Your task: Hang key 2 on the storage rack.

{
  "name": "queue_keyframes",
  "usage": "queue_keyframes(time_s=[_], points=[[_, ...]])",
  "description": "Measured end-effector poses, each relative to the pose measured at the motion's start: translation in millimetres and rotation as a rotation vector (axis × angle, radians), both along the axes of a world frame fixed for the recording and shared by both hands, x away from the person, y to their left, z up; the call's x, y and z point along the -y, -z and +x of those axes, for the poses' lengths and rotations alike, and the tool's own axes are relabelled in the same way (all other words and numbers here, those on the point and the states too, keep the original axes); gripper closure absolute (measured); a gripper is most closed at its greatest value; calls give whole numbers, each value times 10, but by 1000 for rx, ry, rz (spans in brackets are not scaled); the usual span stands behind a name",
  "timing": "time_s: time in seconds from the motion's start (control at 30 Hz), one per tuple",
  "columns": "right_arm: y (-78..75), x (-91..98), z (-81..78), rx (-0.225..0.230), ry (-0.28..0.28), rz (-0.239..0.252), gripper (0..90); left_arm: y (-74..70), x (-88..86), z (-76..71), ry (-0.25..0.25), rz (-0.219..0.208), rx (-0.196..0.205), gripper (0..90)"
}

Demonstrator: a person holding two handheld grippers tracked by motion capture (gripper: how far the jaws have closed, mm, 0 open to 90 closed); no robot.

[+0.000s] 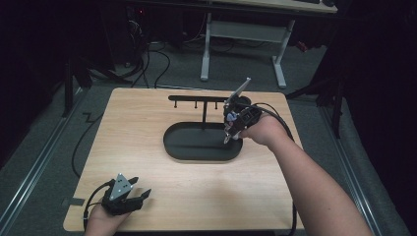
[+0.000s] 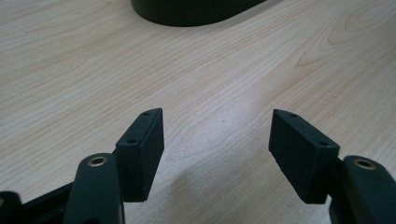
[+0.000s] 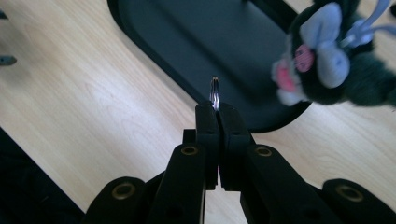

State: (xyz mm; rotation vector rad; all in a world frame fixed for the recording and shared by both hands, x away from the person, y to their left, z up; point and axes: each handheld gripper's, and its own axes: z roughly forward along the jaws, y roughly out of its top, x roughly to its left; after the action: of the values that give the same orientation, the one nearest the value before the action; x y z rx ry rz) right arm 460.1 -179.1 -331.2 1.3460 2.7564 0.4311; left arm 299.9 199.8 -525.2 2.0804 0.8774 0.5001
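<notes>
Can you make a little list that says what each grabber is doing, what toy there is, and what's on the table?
right gripper: shut on a metal key ring, above the tray's edge
toy: fuzzy dark plush charm with a pink and grey face, hanging beside the ring
left gripper: open, nothing between its jaws, low over the wooden table
stand: black oval tray with a hook bar on a post

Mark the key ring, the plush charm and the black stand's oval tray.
key ring point(image 3: 215, 93), right gripper view, on the metal loop above the shut jaws.
plush charm point(image 3: 327, 60), right gripper view, on its pale grey patch.
oval tray point(image 1: 189, 145), high view, on its bare floor.
</notes>
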Motion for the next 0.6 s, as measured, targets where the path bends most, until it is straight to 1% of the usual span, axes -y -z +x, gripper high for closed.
queue_keyframes(time_s=[0.07, 0.1, 0.23, 0.27, 0.33, 0.37, 0.4, 0.43, 0.47, 0.6], points=[[-20, -26, 60, 5, -11, -3, 893, 0, 1, 4, -1, -2, 3, 362], [-36, -49, 81, 1, -1, -8, 892, 1, 0, 9, -3, -5, 6, 362], [-80, -133, 198, 8, -13, 0, 892, 8, -1, 12, 0, -5, 2, 362], [-85, -155, 214, 6, -7, 0, 892, 9, 0, 11, 1, -4, 3, 362], [-98, -205, 270, 6, -3, -7, 892, 8, -2, 9, 2, -4, 3, 362], [-98, -214, 295, 13, -12, -6, 892, 7, -5, 7, 2, -6, 3, 362], [-109, -237, 320, 5, 12, -4, 892, 8, -7, 7, 1, -8, 6, 362], [-110, -241, 345, 13, 0, -4, 892, 8, -9, 7, 0, -9, 8, 362], [-119, -258, 364, 4, 14, -6, 893, 2, -15, 7, 1, -6, 5, 362], [-133, -292, 440, 8, 13, -20, 892, -3, -24, 10, -2, -12, 5, 362]])
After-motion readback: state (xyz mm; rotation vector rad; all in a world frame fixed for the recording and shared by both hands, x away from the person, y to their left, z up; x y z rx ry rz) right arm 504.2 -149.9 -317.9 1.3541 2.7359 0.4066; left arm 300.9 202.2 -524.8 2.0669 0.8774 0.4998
